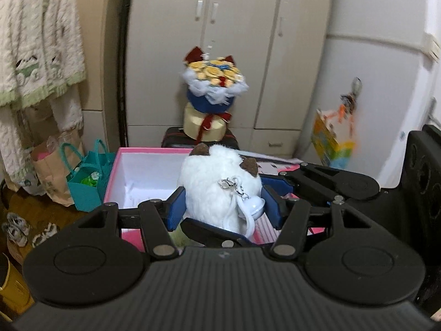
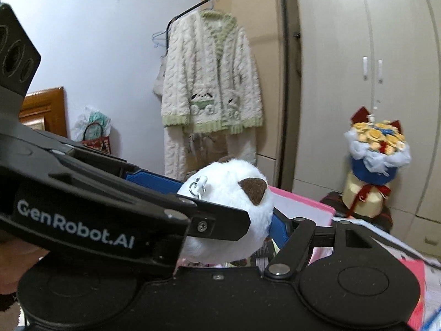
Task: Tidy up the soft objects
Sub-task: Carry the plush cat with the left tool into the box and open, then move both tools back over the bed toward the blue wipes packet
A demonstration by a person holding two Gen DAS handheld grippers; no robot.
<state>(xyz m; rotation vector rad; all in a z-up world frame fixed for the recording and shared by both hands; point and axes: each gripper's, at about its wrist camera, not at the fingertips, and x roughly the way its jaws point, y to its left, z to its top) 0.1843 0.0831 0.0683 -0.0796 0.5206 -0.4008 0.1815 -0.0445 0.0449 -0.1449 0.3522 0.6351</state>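
Note:
A white plush toy (image 1: 217,182) with brown ears, a metal clasp and a small white bell hangs over an open pink box (image 1: 121,165) with a white inside. My left gripper (image 1: 223,197) is shut on the toy, its blue pads (image 1: 175,209) pressing on both flanks. My right gripper (image 1: 228,202) comes in from the right and grips the same toy front and back. In the right wrist view the plush toy (image 2: 234,190) sits against my right gripper's (image 2: 228,220) blue pad (image 2: 278,227). The left gripper (image 2: 212,202) crosses in front and hides the right gripper's other finger.
A flower bouquet (image 1: 215,82) stands on a cream round box atop a dark suitcase before the wardrobe (image 1: 242,27). A teal bag (image 1: 88,182), a paper bag and shoes (image 1: 16,229) lie left on the floor. A knitted cardigan (image 2: 212,82) hangs on a rack.

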